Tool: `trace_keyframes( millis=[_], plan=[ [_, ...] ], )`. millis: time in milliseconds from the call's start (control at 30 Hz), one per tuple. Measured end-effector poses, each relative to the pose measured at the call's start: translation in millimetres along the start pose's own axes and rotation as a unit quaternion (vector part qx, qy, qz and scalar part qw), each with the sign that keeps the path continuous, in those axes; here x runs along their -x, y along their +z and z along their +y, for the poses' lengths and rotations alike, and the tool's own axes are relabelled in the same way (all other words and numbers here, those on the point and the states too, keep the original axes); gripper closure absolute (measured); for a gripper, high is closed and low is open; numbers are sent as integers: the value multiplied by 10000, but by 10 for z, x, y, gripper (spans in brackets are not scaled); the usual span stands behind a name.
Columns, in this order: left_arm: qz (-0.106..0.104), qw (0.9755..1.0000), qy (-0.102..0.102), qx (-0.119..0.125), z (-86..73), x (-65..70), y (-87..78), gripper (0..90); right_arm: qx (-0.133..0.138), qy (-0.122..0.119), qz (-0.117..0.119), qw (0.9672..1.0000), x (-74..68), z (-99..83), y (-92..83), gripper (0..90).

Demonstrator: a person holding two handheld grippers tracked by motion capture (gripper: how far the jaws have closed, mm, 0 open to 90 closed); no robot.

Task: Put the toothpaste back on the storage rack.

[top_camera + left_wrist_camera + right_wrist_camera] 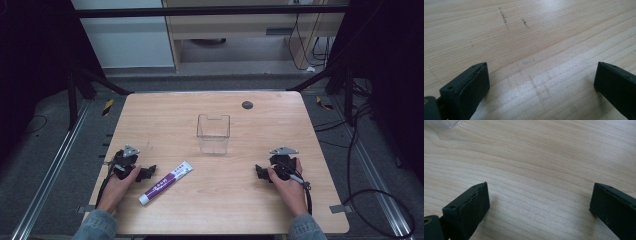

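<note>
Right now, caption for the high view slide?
Two open grippers rest on the table; toothpaste tube beside clear box.

soft even light, dark surroundings

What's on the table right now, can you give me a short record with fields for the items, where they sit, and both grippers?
surface: wooden table
tube: toothpaste tube lying flat, cap end toward the person, beside the left gripper
container: clear plastic box, upright, empty, mid-table
left gripper: open, nothing between the jaws
right gripper: open, nothing between the jaws
contact: neither gripper touches the tube or box
</note>
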State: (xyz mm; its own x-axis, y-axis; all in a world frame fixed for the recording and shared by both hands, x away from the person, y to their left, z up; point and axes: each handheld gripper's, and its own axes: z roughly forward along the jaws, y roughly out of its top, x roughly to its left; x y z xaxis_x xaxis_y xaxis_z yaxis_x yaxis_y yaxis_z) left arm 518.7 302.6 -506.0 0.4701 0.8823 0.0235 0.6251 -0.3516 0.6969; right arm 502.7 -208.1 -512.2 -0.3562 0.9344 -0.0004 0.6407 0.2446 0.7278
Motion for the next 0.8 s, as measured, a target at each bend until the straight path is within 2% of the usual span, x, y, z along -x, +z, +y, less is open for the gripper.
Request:
trace_keyframes(
  millis=[100, 133, 233, 333, 400, 500, 800],
  plan=[
    [8, 10000, -56, -72, 24, -3, -16, 52, 1, 1, -1, 10000, 0, 1, 1, 26],
    [-52, 9997, -226, -101, 43, -3, -55, 58, 8, -7, -2, 10000, 2, 3, 4, 26],
    [-104, 9995, -241, -177, 73, 7, -145, 59, 10, 0, 0, 10000, 1, 3, 4, 26],
    [-44, 9997, -128, -213, 111, 17, -237, 58, 10, 2, -5, 10000, 0, 3, 3, 26],
    [-102, 9997, -86, -221, 123, 14, -276, 58, 10, 5, -10, 10000, -1, 2, 3, 26],
    [-99, 9993, 154, -325, 144, 43, -359, 56, 4, 31, -11, 10000, -5, 4, 1, 26],
    [-166, 9980, 429, -425, 244, 174, -589, 106, 1, 26, -20, 10000, -4, 4, 1, 26]
  ],
)
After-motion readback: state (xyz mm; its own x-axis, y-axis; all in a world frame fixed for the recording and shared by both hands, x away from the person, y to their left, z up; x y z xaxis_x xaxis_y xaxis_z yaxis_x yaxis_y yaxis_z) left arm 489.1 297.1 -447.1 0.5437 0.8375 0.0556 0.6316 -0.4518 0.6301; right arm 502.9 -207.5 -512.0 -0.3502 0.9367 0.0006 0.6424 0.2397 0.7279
